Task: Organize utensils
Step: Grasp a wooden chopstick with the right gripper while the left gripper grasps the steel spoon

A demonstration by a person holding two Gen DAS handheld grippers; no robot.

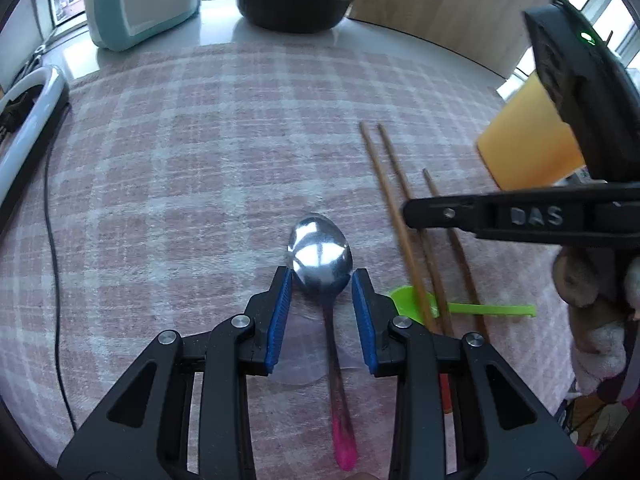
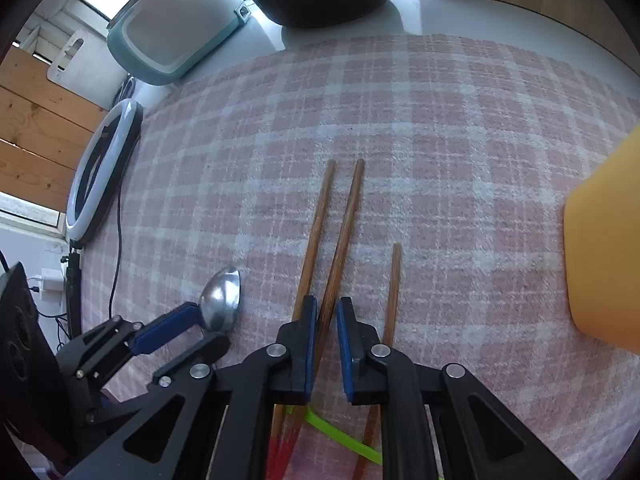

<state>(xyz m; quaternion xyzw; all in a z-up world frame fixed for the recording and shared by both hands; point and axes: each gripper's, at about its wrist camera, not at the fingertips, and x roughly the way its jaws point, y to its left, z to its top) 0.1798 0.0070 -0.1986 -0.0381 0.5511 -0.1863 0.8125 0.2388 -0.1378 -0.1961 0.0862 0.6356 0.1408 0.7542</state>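
Note:
A metal spoon (image 1: pixel 320 252) with a pink handle end sits between the blue pads of my left gripper (image 1: pixel 322 271), which is shut on the lower sides of its bowl. The handle runs back under the gripper. To its right lie three brown chopsticks on the checked cloth (image 1: pixel 200 160). My right gripper (image 2: pixel 326 304) is shut on the middle chopstick (image 2: pixel 348 208). Another chopstick (image 2: pixel 320 208) passes just left of its fingers, and a third chopstick (image 2: pixel 394 280) lies to the right. A green plastic spoon (image 1: pixel 488 309) lies under the chopsticks. In the right wrist view the left gripper (image 2: pixel 212 322) holds the spoon's bowl (image 2: pixel 222 296).
An orange cup (image 2: pixel 600 260) stands at the right. At the back are a black pot with a yellow lid (image 1: pixel 296 0), a teal and white appliance (image 1: pixel 140 0) and a wooden board (image 1: pixel 440 0). A ring light (image 2: pixel 100 172) with its cable lies at the left edge.

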